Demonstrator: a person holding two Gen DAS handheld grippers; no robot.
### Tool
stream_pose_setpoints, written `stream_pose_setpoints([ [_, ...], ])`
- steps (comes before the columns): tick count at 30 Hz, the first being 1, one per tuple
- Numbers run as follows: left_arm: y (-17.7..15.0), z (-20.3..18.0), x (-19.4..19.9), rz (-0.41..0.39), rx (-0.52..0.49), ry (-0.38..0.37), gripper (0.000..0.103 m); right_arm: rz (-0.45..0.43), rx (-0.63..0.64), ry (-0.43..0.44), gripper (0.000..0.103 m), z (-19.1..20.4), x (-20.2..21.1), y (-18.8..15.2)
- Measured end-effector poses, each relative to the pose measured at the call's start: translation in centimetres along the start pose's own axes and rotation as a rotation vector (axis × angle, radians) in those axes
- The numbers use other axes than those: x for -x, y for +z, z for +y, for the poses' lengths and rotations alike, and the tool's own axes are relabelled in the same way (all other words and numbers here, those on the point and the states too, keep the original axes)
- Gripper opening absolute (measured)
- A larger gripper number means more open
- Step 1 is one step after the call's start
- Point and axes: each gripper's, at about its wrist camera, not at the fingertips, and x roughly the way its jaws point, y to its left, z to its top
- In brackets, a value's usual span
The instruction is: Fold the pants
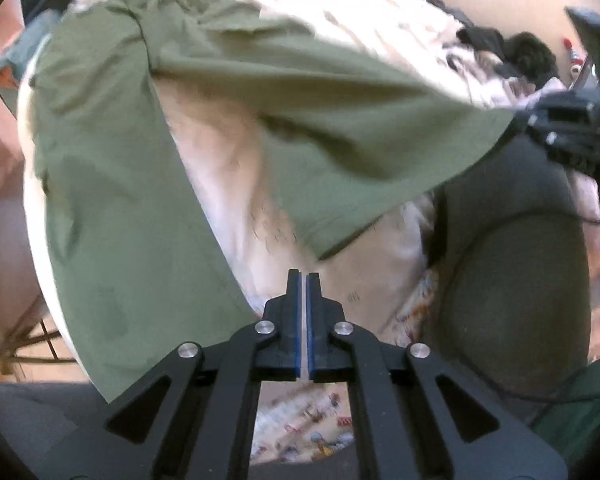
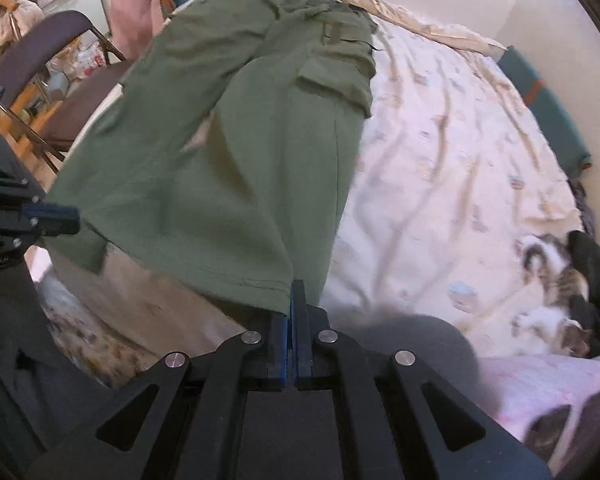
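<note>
Gripping the hem of one green leg, the right gripper (image 2: 291,304) has its jaws clamped tight on the pants (image 2: 236,140), the cloth pinched right at the fingertips and lifted off the bed (image 2: 440,168). From its own camera the fabric runs away from the fingers up the mattress, past a flapped cargo pocket (image 2: 336,80), to the waist end near the far edge of the bed. The other leg lies alongside, to the left in that view, its hem hanging near the bed's near-left edge.

Over to the left gripper (image 1: 304,280): jaws fully closed, blue pads pressed together with nothing visible between them. It hangs over pale sheet in the gap between the two legs, the nearer leg of the pants (image 1: 132,208) just to its left, not caught. In the right wrist view that same left gripper (image 2: 66,220) pokes in from the left border, tips just beside the loose hem.

The right gripper (image 1: 556,128) shows at the right edge of the left camera, holding the raised leg's corner so the cloth stretches across the frame.

A tabby-and-white cat (image 2: 552,300) sprawls at the right side of the bed beside dark clothing (image 2: 596,280). A folding chair (image 2: 60,92) stands off the bed's left side.
</note>
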Motion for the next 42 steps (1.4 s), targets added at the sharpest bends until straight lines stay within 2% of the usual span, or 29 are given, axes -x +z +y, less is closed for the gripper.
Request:
stream_pose_setpoints([
  [2,0.0,-0.3,-1.0,0.001,-0.024,0.022,0.0,0.014,-0.016,0.003,0.0,-0.8,-0.2,-0.2],
  [5,0.9,0.2,-2.7,0.026,-0.005,0.008,0.0,0.049,-0.088,0.074,0.0,-1.9,-1.9,0.0],
  [8,1.8,1.8,-4.4,0.031,0.072,-0.019,0.001,0.044,-0.13,0.1,0.0,-2.5,-2.4,0.3],
  [9,2.2,2.6,-5.3,0.05,0.134,-0.031,0.002,0.04,-0.132,0.095,0.0,-2.6,-2.4,0.5],
  [11,2.7,4.1,-7.1,0.07,0.254,-0.093,0.022,0.029,-0.133,0.083,0.0,-2.9,-2.0,0.7],
  [12,3.1,4.8,-8.3,0.081,0.352,-0.167,0.037,0.029,-0.137,0.08,0.0,-3.1,-1.9,0.7],
  [13,3.4,4.9,-9.2,0.086,0.407,-0.221,0.045,0.031,-0.141,0.082,0.0,-3.3,-2.0,0.7],
  [14,4.0,4.5,-10.4,0.096,0.445,-0.27,0.046,0.034,-0.15,0.081,0.0,-3.6,-2.1,0.6],
  [17,5.6,2.3,-12.6,0.095,0.412,-0.255,0.045,0.042,-0.186,0.101,0.0,-4.2,-2.7,0.3],
  [19,6.7,0.8,-13.9,0.081,0.359,-0.223,0.038,0.044,-0.203,0.11,0.0,-4.4,-2.9,0.0],
  [20,7.0,0.3,-14.3,0.073,0.343,-0.211,0.028,0.042,-0.21,0.115,0.0,-4.4,-2.9,0.0],
  [21,7.3,0.0,-14.6,0.066,0.324,-0.216,0.004,0.04,-0.216,0.12,0.0,-4.5,-3.0,0.0],
  [22,7.5,-0.2,-14.5,0.062,0.309,-0.21,0.001,0.039,-0.219,0.123,0.0,-4.6,-3.0,0.0],
  [26,6.9,0.7,-11.1,0.002,0.295,-0.215,0.0,0.034,-0.203,0.101,0.0,-4.9,-2.7,0.1],
  [29,5.4,3.2,-7.2,-0.048,0.342,-0.259,0.0,0.047,-0.163,0.09,0.0,-4.7,-2.4,0.0],
  [31,3.9,5.1,-5.4,-0.06,0.381,-0.244,0.0,0.061,-0.125,0.079,0.0,-4.2,-2.2,-0.3],
  [33,2.9,6.3,-5.3,-0.027,0.417,-0.257,0.0,0.069,-0.102,0.104,0.0,-3.5,-2.1,-0.3],
  [36,2.4,6.3,-6.3,-0.001,0.414,-0.22,0.0,0.079,-0.068,0.137,0.0,-1.8,-2.2,-0.2],
  [40,2.2,5.9,-8.8,0.106,0.444,-0.177,0.002,0.055,-0.071,0.159,0.0,-0.6,-2.3,0.6],
  [42,2.1,5.4,-8.8,0.12,0.42,-0.151,0.007,0.034,-0.098,0.182,0.0,-0.7,-1.8,1.0],
])
